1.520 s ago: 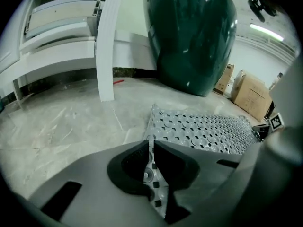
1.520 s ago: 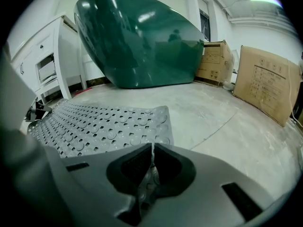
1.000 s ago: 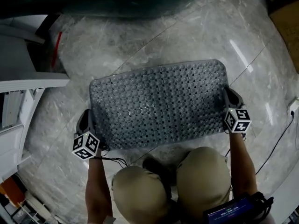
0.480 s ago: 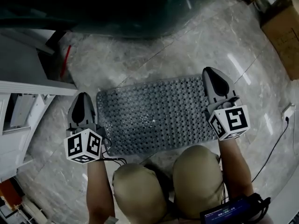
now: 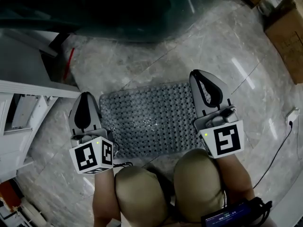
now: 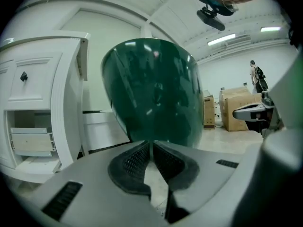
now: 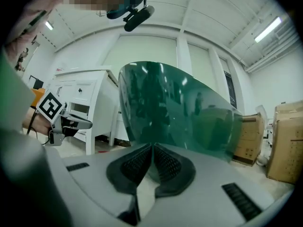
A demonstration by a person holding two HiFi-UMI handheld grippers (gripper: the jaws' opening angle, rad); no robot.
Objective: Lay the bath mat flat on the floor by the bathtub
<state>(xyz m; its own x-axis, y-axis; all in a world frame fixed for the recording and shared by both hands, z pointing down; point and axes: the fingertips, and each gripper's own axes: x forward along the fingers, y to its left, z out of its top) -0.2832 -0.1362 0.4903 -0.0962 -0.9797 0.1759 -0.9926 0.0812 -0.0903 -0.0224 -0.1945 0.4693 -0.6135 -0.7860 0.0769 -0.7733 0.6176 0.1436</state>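
Here, the bath mat (image 5: 151, 122) lies flat on the floor (image 5: 222, 46) by the bathtub (image 5: 118, 8). The left gripper (image 5: 85, 98) and right gripper (image 5: 202, 77) hover above it, jaws together, empty.

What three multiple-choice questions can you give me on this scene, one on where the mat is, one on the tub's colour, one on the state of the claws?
1. Where is the bath mat?
A) Flat on the floor beside the bathtub
B) Draped over the tub's rim
C) On top of a white cabinet

2. What colour is the bathtub?
A) White
B) Dark green
C) Red

3. What state are the left claw and the right claw in?
A) Both clamped on the mat
B) Both shut, holding nothing
C) Both wide open

Answers:
1 A: the head view shows it spread flat on the floor in front of the tub.
2 B: both gripper views show its glossy dark green wall.
3 B: in each gripper view the pads meet with nothing between them.
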